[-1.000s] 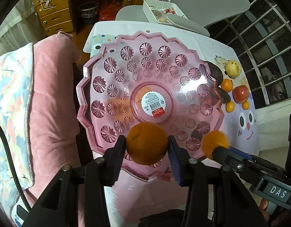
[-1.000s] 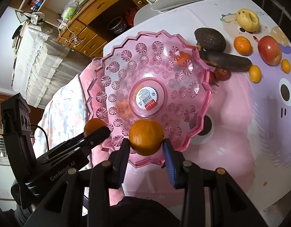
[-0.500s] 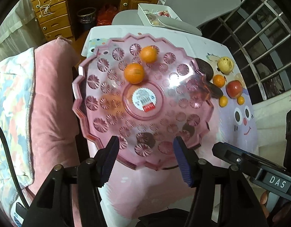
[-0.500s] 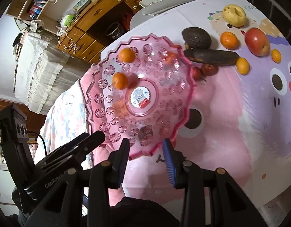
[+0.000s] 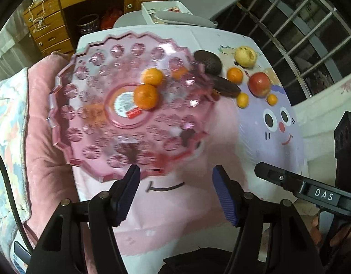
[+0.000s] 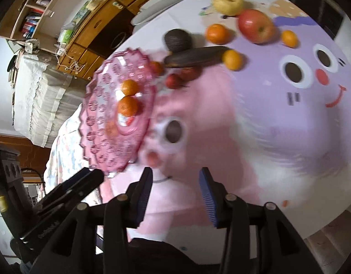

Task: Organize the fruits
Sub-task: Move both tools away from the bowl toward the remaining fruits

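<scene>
Two oranges (image 5: 146,96) (image 5: 152,76) lie side by side in the pink scalloped plate (image 5: 61,118), near its centre label. My left gripper (image 5: 176,171) hangs above the tablecloth just off the plate's near rim; its jaws are opening with nothing between them. My right gripper (image 6: 175,171) is further right over the pink cloth, its jaws also opening and empty. In the right wrist view the plate (image 6: 95,123) sits at the left with both oranges (image 6: 128,106) in it.
Loose fruit lies past the plate's far right side: a dark avocado (image 6: 177,40), a blackened banana (image 6: 196,57), an orange (image 6: 216,33), a red apple (image 6: 255,26), a yellow fruit (image 6: 227,1), small orange fruits (image 6: 232,59) and small red ones (image 6: 173,81). A pink cushion (image 5: 40,150) borders the table's left.
Both grippers let go of their oranges, which now rest in the plate. Both jaws have widened, and both hands have drawn back and to the right of the plate.
</scene>
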Demonstrator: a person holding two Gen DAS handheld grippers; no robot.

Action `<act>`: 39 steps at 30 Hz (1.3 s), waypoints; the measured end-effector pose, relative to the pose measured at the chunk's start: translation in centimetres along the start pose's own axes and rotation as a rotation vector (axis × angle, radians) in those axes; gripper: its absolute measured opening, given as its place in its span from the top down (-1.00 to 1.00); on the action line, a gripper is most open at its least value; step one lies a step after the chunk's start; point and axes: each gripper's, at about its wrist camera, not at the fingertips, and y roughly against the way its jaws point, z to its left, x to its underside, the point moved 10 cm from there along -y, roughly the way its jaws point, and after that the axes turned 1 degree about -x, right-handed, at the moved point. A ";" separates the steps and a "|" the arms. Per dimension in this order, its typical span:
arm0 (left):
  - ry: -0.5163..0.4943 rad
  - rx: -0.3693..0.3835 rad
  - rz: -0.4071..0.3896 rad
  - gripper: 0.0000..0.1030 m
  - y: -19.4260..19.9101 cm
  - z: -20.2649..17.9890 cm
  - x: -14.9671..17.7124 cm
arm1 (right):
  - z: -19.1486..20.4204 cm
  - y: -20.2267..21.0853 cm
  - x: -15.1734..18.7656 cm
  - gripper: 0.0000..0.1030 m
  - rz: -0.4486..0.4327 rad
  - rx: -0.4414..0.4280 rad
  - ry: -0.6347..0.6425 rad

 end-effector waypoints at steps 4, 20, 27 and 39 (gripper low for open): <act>-0.012 -0.008 0.013 -0.33 -0.8 -3.5 -0.1 | -4.0 1.4 -0.5 0.09 -0.001 0.034 0.008; 0.024 -0.044 -0.017 -0.59 -3.7 -15.0 -4.6 | -15.2 7.4 -7.5 -0.14 -0.041 0.143 0.150; 0.079 -0.086 -0.055 -0.59 -4.9 -16.1 -7.1 | -16.4 8.8 -11.8 -0.15 -0.125 0.167 0.264; 0.160 -0.068 -0.071 -0.59 -10.1 -16.6 -10.8 | -15.7 7.0 -16.7 -0.15 -0.288 0.181 0.499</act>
